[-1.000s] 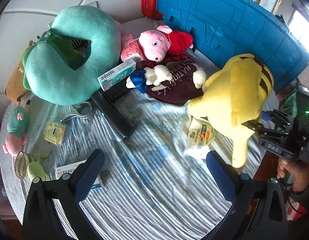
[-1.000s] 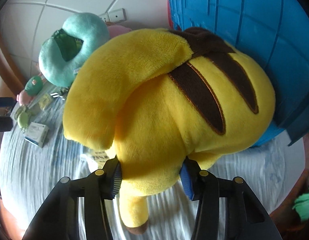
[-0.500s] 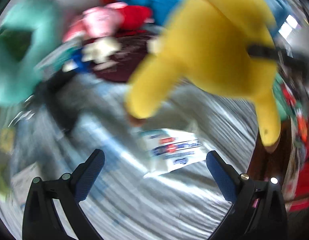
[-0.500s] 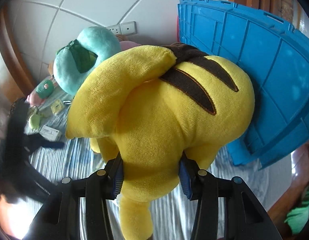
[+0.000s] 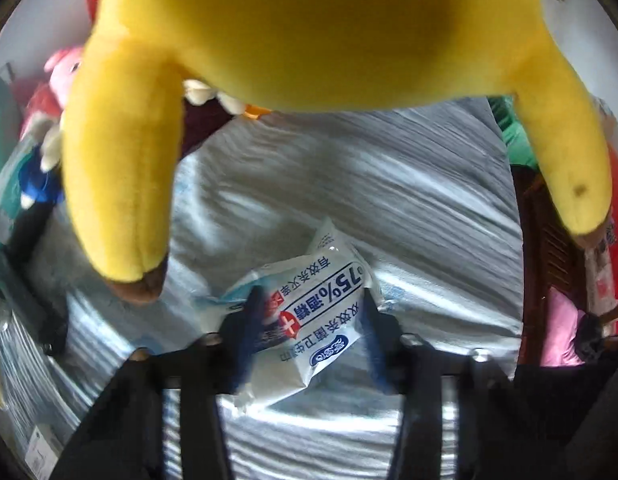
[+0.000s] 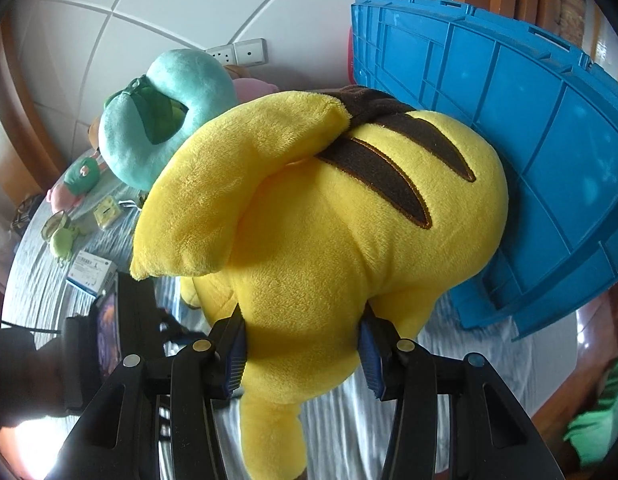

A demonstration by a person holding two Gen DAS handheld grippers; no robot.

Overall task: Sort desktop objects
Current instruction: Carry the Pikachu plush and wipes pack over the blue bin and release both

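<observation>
A yellow plush toy [image 6: 329, 240] with dark brown stripes hangs above the bench [image 6: 37, 280], clamped at its lower body between the jaws of the right gripper [image 6: 303, 354], whose blue pads [image 6: 235, 354] press into the fur on both sides. Just behind the toy stands a blue plastic crate [image 6: 529, 152], tipped on its side against the white tiled wall [image 6: 189, 8].

Below the toy, seen from the left wrist, the left gripper [image 5: 309, 320] has its jaws set narrowly on either side of a white wet-wipe packet [image 5: 309, 320] that lies on the striped grey cloth [image 5: 389, 184] covering the bench; the blurred fingers [image 5: 249, 320] touch or nearly touch the packet's edges, and whether they grip it firmly cannot be told. The toy's two yellow limbs dangle over the packet.

Left of the toy, a teal plush neck pillow [image 6: 165, 120] leans near a wall socket [image 6: 237, 54]. In front of the pillow lie a small white box [image 6: 91, 272] and a little green figure [image 6: 63, 240]. A pink pig plush [image 5: 63, 76] lies beyond the toy's limb in the left wrist view.
</observation>
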